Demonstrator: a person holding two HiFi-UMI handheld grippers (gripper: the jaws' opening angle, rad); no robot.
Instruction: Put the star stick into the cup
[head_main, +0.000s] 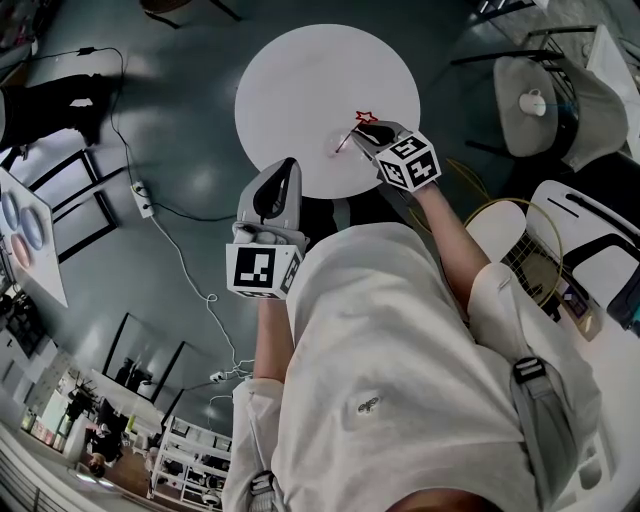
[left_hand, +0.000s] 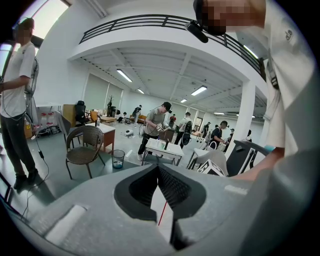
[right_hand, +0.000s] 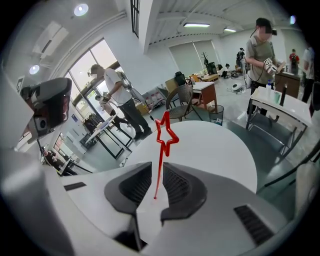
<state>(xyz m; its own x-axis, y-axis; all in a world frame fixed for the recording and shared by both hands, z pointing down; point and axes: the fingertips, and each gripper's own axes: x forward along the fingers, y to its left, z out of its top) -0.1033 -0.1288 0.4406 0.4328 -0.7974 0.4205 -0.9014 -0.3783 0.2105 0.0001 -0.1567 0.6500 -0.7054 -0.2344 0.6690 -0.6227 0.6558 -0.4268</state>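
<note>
Right gripper (head_main: 362, 135): tongs pinched on the lower shaft of the star stick (right_hand: 164, 134), star end up and clear of the jaws. It hung over the round table (head_main: 300, 80) at about 4 o'clock of the top.

Left gripper (head_main: 289, 163): tongs pressed together at the tips, at the table's 7 o'clock edge. A thin red line showed in the slot behind the tips; its nature could not be determined.

Cup: not found in any of the 3 views. Task judged not yet at the insertion step.

Risks noted:
1. The grip was low on a very thin shaft, so the stick could pivot or slip between the pads if swung quickly.
2. The long free end could catch a cup rim and tip the cup on entry.
3. With no cup located, the carry direction was unconfirmed.

View differences: the head view alone showed both grippers' positions on the table. The right gripper view alone showed the pinch point and the stick's upright set. The left gripper view alone showed the red line
</note>
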